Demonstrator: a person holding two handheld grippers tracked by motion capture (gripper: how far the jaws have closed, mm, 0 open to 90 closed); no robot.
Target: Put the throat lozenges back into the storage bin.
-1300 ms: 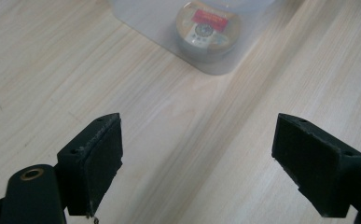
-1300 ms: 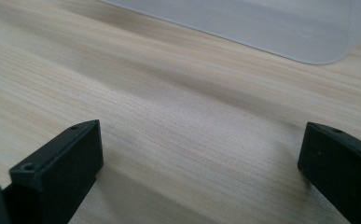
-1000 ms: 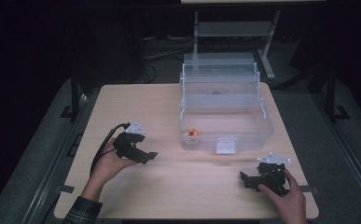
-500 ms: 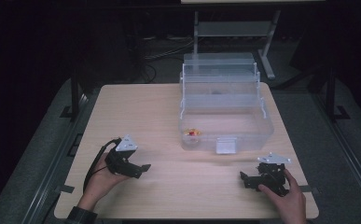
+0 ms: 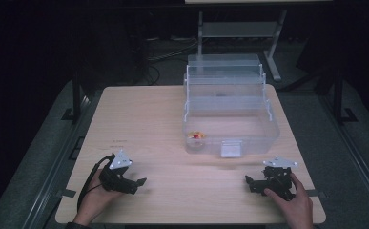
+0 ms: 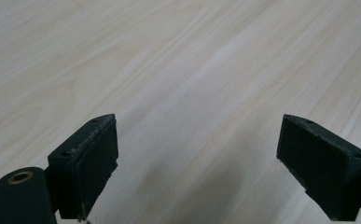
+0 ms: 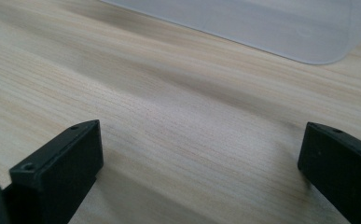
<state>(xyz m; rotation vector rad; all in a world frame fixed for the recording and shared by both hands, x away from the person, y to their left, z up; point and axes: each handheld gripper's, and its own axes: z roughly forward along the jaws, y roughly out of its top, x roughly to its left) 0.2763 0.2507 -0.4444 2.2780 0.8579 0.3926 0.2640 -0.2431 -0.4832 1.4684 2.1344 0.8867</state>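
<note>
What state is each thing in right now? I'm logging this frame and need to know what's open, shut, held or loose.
Left gripper: open, nothing between its jaws, low over the table.
Right gripper: open, holding nothing, near the table's front edge.
Clear plastic box: lid up, tiers stepped back.
Small cup: inside the box's front left corner, with red and yellow bits in it, untouched.

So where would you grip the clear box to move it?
Probably by the front wall's rim of the clear box, coming from the near side with the right gripper, which sits closest with its jaws open. The lid stands raised at the back, so the front rim is exposed and thin enough to pinch.
</note>
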